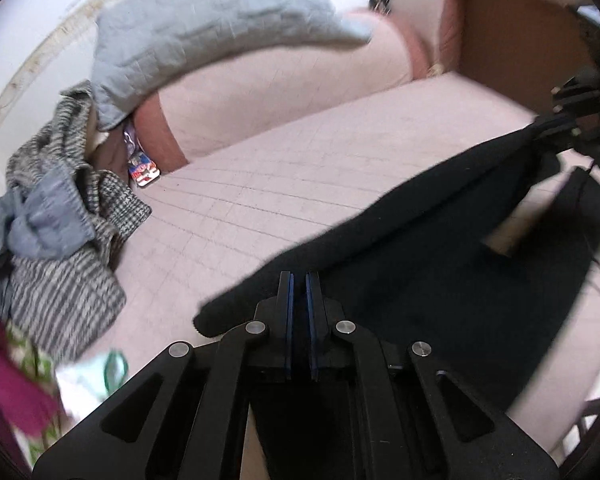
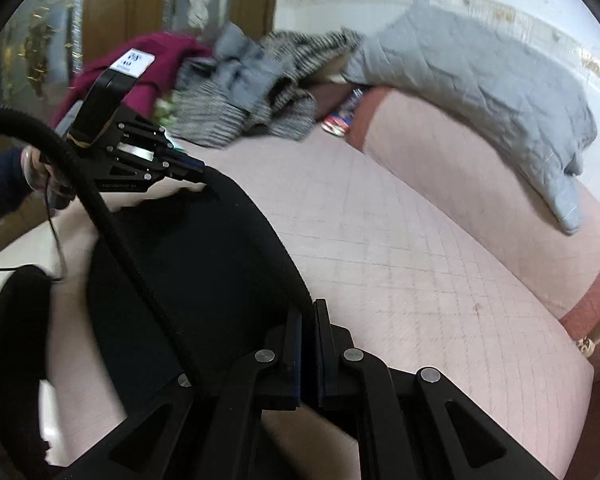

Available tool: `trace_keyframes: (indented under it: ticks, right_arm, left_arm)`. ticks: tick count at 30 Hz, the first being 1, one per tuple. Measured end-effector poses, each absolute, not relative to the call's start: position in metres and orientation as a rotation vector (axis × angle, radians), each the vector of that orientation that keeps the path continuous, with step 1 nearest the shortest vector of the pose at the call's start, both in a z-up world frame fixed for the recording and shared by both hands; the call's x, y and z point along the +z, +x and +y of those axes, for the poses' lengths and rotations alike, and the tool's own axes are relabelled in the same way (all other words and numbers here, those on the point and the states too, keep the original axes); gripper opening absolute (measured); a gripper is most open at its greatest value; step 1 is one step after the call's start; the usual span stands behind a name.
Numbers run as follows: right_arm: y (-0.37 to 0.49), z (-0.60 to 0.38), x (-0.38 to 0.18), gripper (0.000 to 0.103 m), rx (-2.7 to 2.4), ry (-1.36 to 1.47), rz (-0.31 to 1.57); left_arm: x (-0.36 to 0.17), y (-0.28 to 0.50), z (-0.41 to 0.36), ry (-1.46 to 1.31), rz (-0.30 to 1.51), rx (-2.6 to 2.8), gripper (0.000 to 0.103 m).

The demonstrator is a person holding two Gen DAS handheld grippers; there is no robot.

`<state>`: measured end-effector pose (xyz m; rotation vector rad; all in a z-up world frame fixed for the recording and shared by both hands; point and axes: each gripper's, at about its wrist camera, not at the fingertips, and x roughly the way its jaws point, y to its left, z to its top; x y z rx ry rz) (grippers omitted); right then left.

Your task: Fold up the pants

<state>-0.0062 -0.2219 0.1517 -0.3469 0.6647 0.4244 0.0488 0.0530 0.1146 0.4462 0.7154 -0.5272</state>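
Observation:
The black pants (image 1: 440,248) hang stretched between my two grippers above the pink quilted sofa seat (image 1: 260,200). My left gripper (image 1: 299,280) is shut on one end of the top edge of the pants. My right gripper (image 2: 309,312) is shut on the other end of that edge (image 2: 204,264). In the left wrist view the right gripper (image 1: 548,128) shows at the far right, clamped on the cloth. In the right wrist view the left gripper (image 2: 192,168) shows at the left, clamped on the cloth. The lower part of the pants droops over the seat's front edge.
A pile of clothes (image 1: 60,232), striped grey, blue-grey and maroon, lies at the seat's left end. A grey quilted blanket (image 1: 204,36) drapes over the sofa back (image 2: 480,200). A black cable (image 2: 112,220) crosses in front of the pants. A wooden door (image 2: 148,12) stands behind.

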Motion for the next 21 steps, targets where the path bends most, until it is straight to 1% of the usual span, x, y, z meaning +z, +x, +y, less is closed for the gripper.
trace_keyframes:
  ticks: [2, 4, 8, 10, 12, 13, 15, 16, 17, 19, 21]
  right_arm:
    - [-0.035, -0.211, 0.152, 0.004, 0.459, -0.339, 0.647]
    - [-0.062, -0.200, 0.139, 0.004, 0.500, -0.319, 0.665]
    - [-0.085, -0.185, 0.078, 0.004, 0.531, -0.260, 0.776]
    - [-0.090, -0.179, 0.047, 0.004, 0.523, -0.245, 0.831]
    - [-0.096, -0.176, 0.036, 0.005, 0.503, -0.243, 0.831]
    - [-0.096, -0.177, 0.037, 0.005, 0.495, -0.224, 0.817]
    - [-0.092, -0.180, 0.038, 0.005, 0.477, -0.196, 0.824]
    - [-0.089, -0.181, 0.038, 0.010, 0.484, -0.189, 0.834]
    - [-0.088, -0.180, 0.040, 0.013, 0.479, -0.182, 0.846]
    - [-0.092, -0.177, 0.046, 0.034, 0.482, -0.166, 0.840]
    - [-0.100, -0.173, 0.056, 0.042, 0.512, -0.147, 0.804]
  left_arm:
    - [0.113, 0.019, 0.066, 0.394, 0.740, -0.534, 0.005]
    - [0.103, 0.004, 0.076, 0.372, 0.783, -0.512, 0.005]
    - [0.072, -0.004, 0.102, 0.247, 0.932, -0.421, 0.004]
    - [0.069, -0.012, 0.112, 0.164, 0.951, -0.406, 0.004]
    - [0.077, -0.015, 0.120, 0.056, 0.939, -0.429, 0.005]
    - [0.080, -0.015, 0.121, 0.011, 0.934, -0.443, 0.006]
    - [0.086, -0.011, 0.122, -0.079, 0.934, -0.469, 0.025]
    - [0.088, -0.010, 0.121, -0.089, 0.935, -0.463, 0.047]
    - [0.088, -0.009, 0.121, -0.093, 0.931, -0.442, 0.054]
    - [0.088, -0.010, 0.124, -0.106, 0.922, -0.428, 0.054]
    - [0.088, -0.014, 0.131, -0.133, 0.921, -0.381, 0.054]
